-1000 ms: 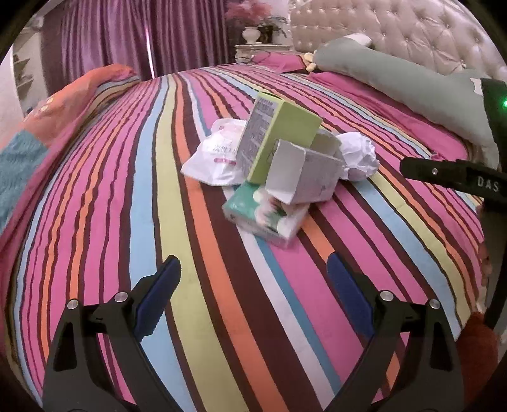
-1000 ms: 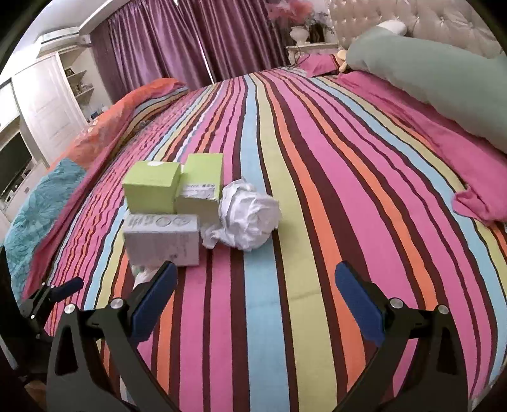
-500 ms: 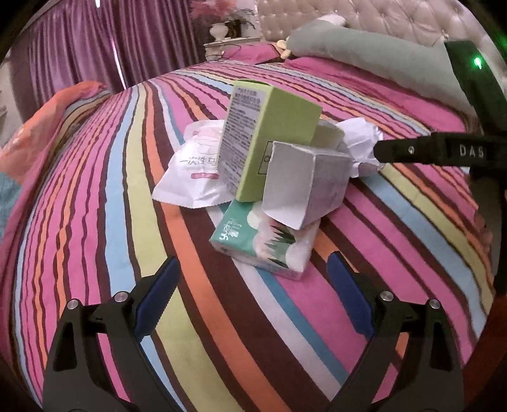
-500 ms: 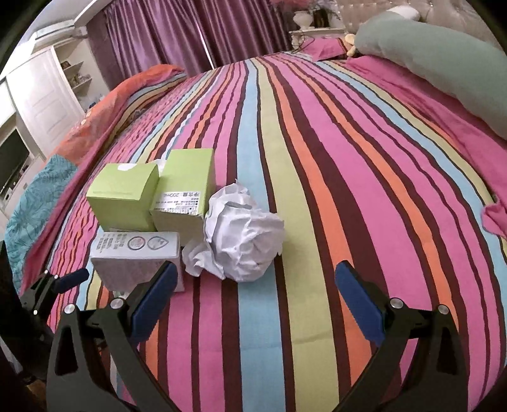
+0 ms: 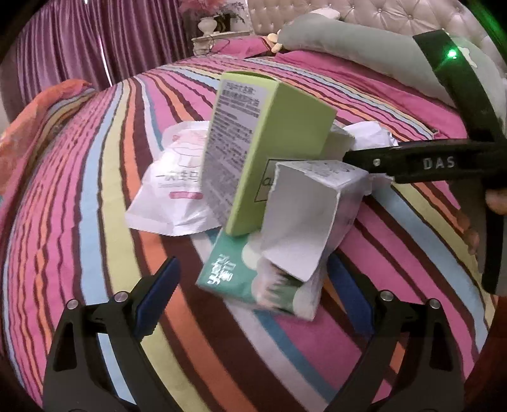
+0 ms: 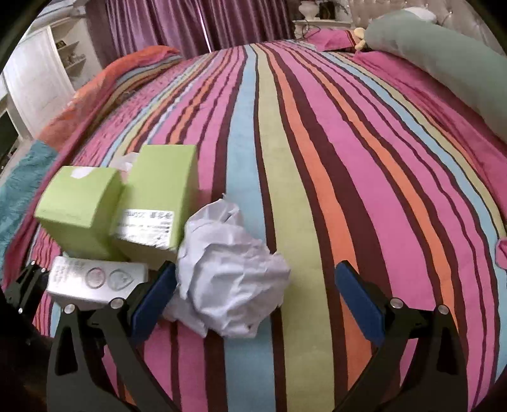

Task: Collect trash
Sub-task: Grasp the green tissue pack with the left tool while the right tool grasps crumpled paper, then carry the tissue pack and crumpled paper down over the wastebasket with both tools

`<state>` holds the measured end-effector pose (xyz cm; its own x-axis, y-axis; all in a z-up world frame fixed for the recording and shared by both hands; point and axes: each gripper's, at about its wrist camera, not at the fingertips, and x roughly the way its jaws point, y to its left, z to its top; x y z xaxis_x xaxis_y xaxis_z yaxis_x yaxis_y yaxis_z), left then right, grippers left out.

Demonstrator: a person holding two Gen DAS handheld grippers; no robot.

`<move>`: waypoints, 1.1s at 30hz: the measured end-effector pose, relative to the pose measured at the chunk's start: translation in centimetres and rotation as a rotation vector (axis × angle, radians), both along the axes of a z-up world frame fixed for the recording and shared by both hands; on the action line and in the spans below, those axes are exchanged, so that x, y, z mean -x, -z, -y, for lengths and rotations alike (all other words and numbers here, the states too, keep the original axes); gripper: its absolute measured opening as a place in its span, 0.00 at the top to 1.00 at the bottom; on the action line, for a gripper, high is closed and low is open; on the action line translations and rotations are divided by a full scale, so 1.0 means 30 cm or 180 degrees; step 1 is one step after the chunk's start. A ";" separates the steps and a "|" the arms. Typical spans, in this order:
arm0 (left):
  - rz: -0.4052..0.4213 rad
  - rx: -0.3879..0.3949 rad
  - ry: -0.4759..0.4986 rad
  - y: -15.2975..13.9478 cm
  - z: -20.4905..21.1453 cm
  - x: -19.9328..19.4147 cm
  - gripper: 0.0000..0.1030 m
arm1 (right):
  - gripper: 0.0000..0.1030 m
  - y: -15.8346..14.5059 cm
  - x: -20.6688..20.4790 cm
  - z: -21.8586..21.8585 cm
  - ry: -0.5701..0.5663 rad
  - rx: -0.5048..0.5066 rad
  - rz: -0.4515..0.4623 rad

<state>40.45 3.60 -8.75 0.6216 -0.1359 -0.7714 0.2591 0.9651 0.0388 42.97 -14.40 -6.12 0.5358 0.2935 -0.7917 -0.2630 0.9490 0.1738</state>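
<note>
Striped bedspread (image 6: 285,158) fills a purple-curtained bedroom; both grippers' jaws stand apart, crumpled paper (image 6: 228,272) between the right gripper's (image 6: 253,298).

This is a bedroom in a home. A wide bed (image 6: 285,158) fills both views, spread with a cover striped in pink, blue, orange, green and brown. A tufted cream headboard (image 5: 364,12) stands at its far end, with a long grey-green pillow (image 6: 443,54) and a pink pillow (image 6: 329,35) against it. Purple curtains (image 6: 190,22) hang behind, a vase (image 5: 207,23) sits on a bedside stand, and white shelves (image 6: 68,50) line the left wall.
</note>
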 end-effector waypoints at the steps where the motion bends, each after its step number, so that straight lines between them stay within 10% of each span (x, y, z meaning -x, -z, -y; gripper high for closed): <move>1: -0.0013 0.0006 -0.0009 0.003 0.005 -0.008 0.12 | 0.08 0.005 -0.008 -0.005 -0.0006 0.0024 -0.0017; 7: -0.0149 0.0172 -0.0088 0.024 0.019 -0.045 0.13 | 0.12 0.014 -0.025 -0.021 -0.0047 0.0068 -0.0063; 11: -0.0211 0.0164 -0.0142 0.035 0.030 -0.042 0.25 | 0.41 0.003 -0.008 -0.021 -0.0128 -0.0077 -0.0091; 33: -0.0131 0.0537 -0.0315 -0.041 -0.020 0.336 0.27 | 0.48 -0.005 0.298 0.143 -0.0075 -0.0658 -0.0289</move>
